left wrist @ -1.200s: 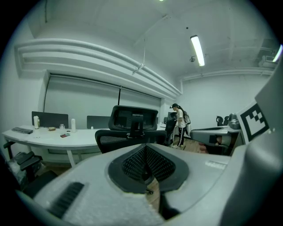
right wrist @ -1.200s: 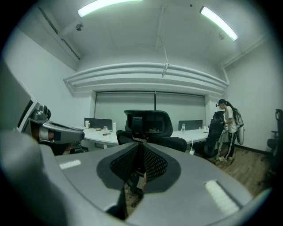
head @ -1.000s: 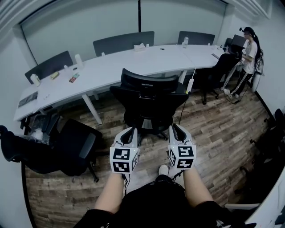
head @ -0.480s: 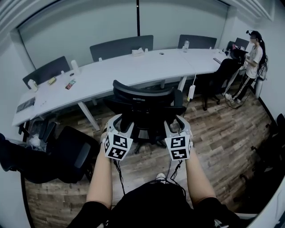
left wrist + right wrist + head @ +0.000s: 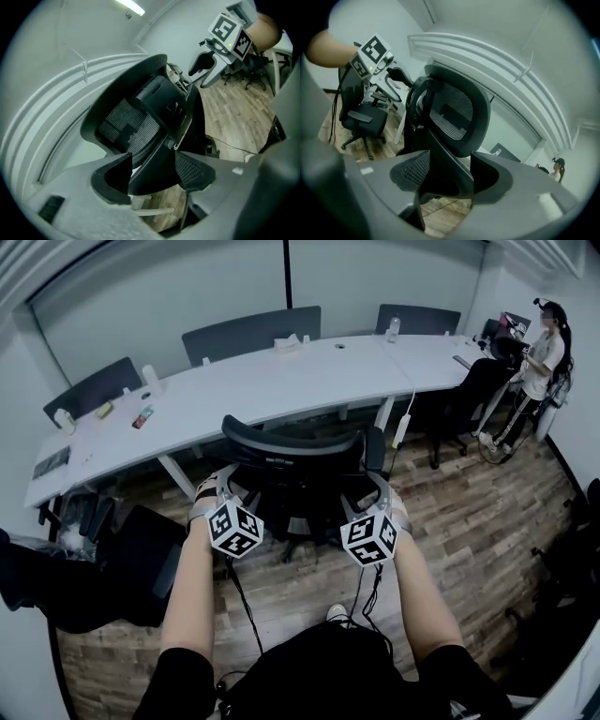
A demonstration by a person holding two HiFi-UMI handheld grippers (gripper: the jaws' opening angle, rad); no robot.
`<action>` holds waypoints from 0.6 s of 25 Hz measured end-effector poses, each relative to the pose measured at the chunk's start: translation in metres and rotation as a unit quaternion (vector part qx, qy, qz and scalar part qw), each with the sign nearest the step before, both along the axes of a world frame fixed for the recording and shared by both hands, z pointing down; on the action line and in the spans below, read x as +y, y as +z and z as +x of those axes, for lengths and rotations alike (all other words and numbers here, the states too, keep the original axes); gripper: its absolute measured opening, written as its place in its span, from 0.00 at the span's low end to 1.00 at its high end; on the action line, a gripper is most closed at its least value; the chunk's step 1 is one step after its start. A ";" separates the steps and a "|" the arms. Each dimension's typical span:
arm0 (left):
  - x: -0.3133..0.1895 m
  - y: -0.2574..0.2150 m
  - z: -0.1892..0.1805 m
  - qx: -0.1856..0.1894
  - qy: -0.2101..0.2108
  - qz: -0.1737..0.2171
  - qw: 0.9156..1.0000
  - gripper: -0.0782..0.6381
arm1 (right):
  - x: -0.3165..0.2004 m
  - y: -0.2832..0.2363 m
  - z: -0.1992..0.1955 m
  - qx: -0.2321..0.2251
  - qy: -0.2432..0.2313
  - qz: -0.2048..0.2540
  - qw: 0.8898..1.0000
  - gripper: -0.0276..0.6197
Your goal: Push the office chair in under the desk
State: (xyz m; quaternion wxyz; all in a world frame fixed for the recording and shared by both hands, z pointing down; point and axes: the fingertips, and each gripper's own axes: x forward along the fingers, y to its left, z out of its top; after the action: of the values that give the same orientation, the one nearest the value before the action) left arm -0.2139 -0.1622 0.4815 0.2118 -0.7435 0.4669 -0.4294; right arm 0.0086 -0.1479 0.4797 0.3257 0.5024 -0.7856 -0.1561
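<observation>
Change: both grippers, short of the chair a second ago, now sit at the two sides of its backrest.
Spare chair: lower left of the frame, well apart from the work.
Left gripper: jaws clamped on the backrest's left edge; a dark frame spar fills the gap between them.
Office chair: centre of the frame, back toward the person, seat facing the desk but not yet under it.
Desk: long white top across the upper frame, just beyond the chair.
Right gripper: jaws clamped on the backrest's right edge, level with the left.
Person: upper right, well apart.
Step in hand: start of the push.
Handling: press evenly with both sides so the castors roll straight, and aim between the desk legs.
</observation>
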 end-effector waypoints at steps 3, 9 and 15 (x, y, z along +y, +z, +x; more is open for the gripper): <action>-0.012 0.011 0.004 -0.026 0.012 -0.014 0.999 0.52 | -0.012 0.014 0.001 0.039 -0.007 -0.007 0.999 0.48; -0.034 0.030 0.003 -0.073 0.022 -0.015 0.997 0.49 | -0.033 0.032 0.003 0.097 -0.015 -0.006 0.995 0.49; -0.049 0.036 0.007 -0.071 0.020 0.013 0.997 0.40 | -0.043 0.038 0.007 0.102 -0.019 0.004 0.995 0.41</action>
State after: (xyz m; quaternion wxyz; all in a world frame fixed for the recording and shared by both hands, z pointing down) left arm -0.2064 -0.2110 0.5170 0.2628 -0.7173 0.4413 -0.4708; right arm 0.0152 -0.1911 0.5177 0.3990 0.4705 -0.7570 -0.2153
